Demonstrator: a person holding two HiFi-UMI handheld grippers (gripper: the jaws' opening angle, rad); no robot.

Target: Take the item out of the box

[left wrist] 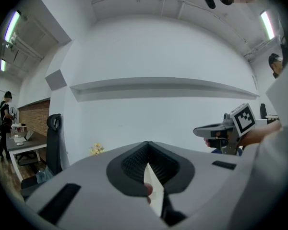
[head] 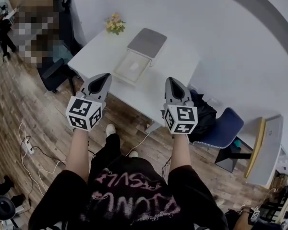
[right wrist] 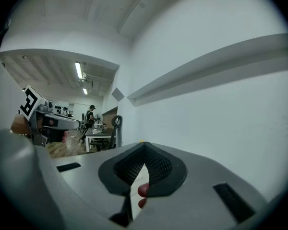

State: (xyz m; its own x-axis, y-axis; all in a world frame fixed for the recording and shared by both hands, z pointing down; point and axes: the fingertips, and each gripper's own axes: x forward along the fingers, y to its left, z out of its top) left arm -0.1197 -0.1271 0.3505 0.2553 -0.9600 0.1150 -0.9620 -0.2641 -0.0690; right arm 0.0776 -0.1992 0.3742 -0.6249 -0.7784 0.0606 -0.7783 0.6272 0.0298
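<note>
On the white table (head: 180, 63) stands an open tan box (head: 123, 73) with a pale item (head: 134, 66) lying inside. Its grey lid (head: 147, 43) rests just behind it. My left gripper (head: 102, 78) hovers short of the table's near edge, below and left of the box, shut with nothing in it. My right gripper (head: 173, 82) hangs level beside it, to the right of the box, also shut and empty. In the left gripper view the jaws (left wrist: 148, 152) meet at the tips, and the right gripper view shows the same (right wrist: 144, 150).
A small bunch of yellow flowers (head: 115, 24) sits at the table's far corner. A black office chair (head: 62, 13) stands at the left end, a black bag (head: 204, 111) and a blue chair (head: 225, 126) at the right. Cables (head: 29, 147) trail on the wood floor.
</note>
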